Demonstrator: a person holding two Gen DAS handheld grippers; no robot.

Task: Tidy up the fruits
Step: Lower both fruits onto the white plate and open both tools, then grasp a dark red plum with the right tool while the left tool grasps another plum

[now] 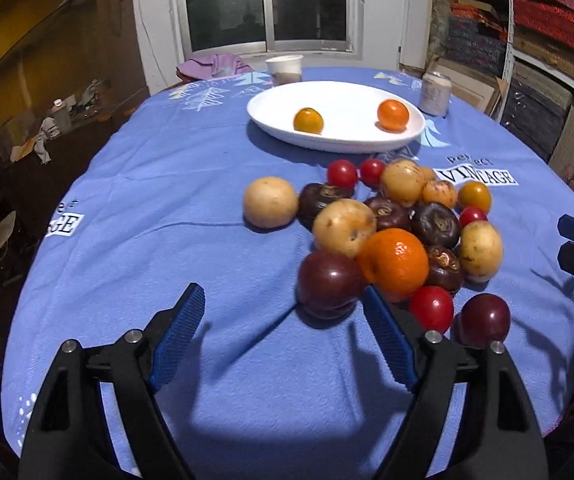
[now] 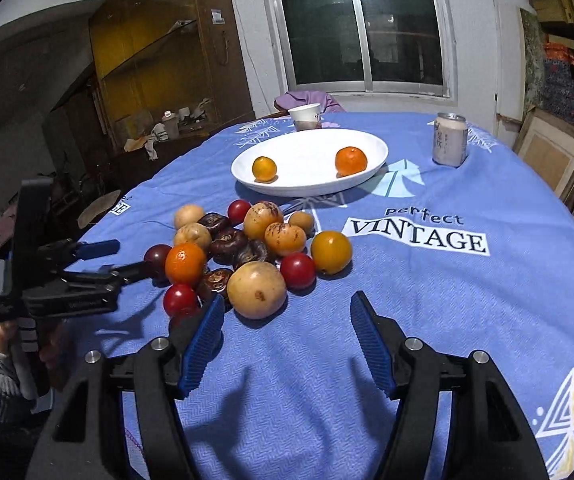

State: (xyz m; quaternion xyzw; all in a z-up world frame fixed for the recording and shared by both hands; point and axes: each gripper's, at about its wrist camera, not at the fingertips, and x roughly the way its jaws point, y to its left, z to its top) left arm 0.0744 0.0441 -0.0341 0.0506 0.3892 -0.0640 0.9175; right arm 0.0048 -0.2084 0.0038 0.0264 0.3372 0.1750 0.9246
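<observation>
A heap of mixed fruit lies on the blue tablecloth [image 1: 159, 200]: tan round fruits, dark brown ones, red ones, an orange [image 1: 394, 261] and dark plums [image 1: 329, 282]. A white oval plate [image 1: 339, 136] behind the heap holds two oranges [image 1: 308, 120] [image 1: 393, 114]. My left gripper [image 1: 285, 294] is open and empty just left of the nearest plum. My right gripper [image 2: 287, 304] is open and empty, just in front of a tan fruit [image 2: 257, 289]. The plate [image 2: 311, 190] and the orange [image 2: 185, 263] also show in the right wrist view, with the left gripper [image 2: 127, 258] at the heap's left.
A white paper cup [image 1: 285, 69] and a drink can [image 1: 435, 93] stand behind the plate. A purple cloth [image 1: 215, 65] lies at the table's far edge under a window. A wooden cabinet [image 1: 47, 92] is left, stacked boxes [image 1: 547, 40] on shelves right.
</observation>
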